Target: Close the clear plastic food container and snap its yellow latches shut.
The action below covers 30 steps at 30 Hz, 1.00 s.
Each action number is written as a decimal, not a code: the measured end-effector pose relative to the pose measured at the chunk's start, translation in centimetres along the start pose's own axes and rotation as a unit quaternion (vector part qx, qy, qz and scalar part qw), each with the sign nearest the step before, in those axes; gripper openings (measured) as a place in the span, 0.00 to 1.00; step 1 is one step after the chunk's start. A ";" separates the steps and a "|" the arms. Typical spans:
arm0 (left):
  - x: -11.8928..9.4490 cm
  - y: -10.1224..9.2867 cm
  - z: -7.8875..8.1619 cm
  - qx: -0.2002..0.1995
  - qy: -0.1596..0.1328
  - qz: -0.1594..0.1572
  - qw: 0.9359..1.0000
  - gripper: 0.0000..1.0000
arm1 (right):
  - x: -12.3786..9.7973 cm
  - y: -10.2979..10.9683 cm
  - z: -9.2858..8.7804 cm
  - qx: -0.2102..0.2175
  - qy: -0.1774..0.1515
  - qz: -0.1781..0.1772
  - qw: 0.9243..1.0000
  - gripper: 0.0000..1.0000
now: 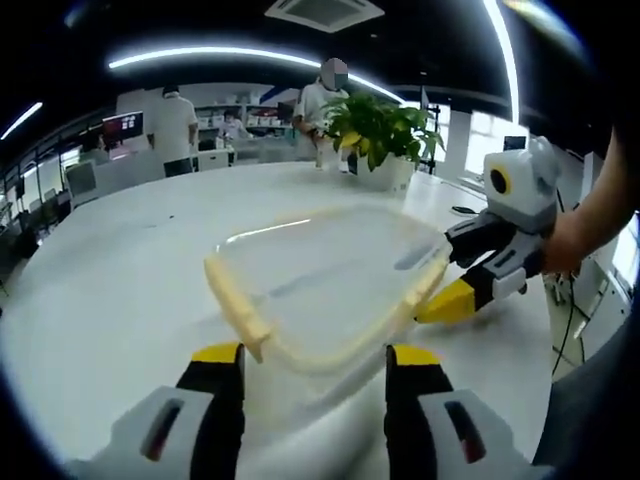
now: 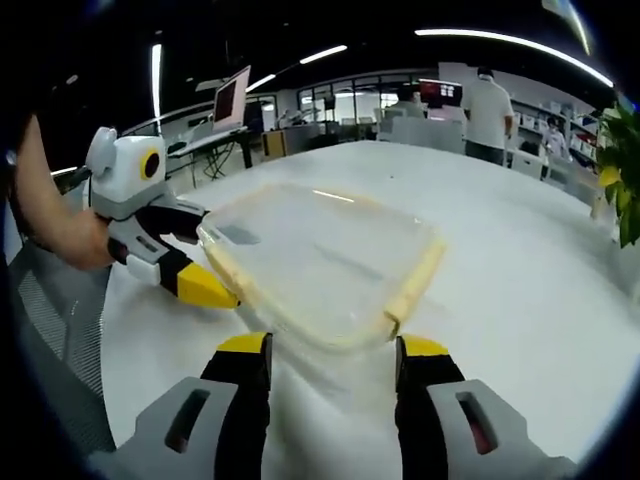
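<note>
The clear plastic food container (image 1: 325, 285) sits on the white table (image 1: 110, 290), well in from its rounded edges, with its lid lying on top. A pale yellow latch (image 1: 235, 305) runs along the container's side nearest the left tongs (image 1: 315, 362), and another yellow latch (image 1: 428, 285) lies along the side by the right tongs (image 1: 450, 300). In the left gripper view the left tongs stand wide open just short of the container's near rim, holding nothing, the jaws spread to either side of the corner. The right tongs come in from the right there, yellow tip down at the container's edge, touching or nearly touching the latch; a person's hand (image 1: 568, 240) grips them.

In the right gripper view the container (image 2: 320, 260) lies just ahead of the right tongs (image 2: 332, 350), whose jaws are spread wide and empty. The left tongs (image 2: 205, 288) enter from the left with their yellow tip against the container's edge, held by a hand (image 2: 75, 240). A potted plant (image 1: 380, 135) stands at the table's far edge, and people (image 1: 175, 130) stand beyond.
</note>
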State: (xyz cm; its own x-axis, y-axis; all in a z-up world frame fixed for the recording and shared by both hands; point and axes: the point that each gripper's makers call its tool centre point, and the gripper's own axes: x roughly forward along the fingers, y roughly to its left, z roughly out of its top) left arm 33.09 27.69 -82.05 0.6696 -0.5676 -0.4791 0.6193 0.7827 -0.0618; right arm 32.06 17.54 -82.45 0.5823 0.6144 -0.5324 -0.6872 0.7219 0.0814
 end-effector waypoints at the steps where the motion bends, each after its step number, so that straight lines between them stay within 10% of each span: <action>1: -0.1 0.2 -0.1 0.000 0.001 0.001 1.000 0.52 | 0.2 0.1 0.1 0.000 0.000 0.001 1.000 0.47; 30: -1.8 6.2 -0.9 -0.002 0.007 0.020 1.000 0.53 | 5.2 3.0 2.7 -0.013 0.002 0.000 1.000 0.45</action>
State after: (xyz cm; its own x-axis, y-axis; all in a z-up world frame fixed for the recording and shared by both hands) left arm 35.36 33.80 -82.39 0.6879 -0.5319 -0.4938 0.5902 0.8059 -0.0459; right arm 34.18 23.77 -82.69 0.5805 0.6130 -0.5359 -0.6979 0.7136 0.0602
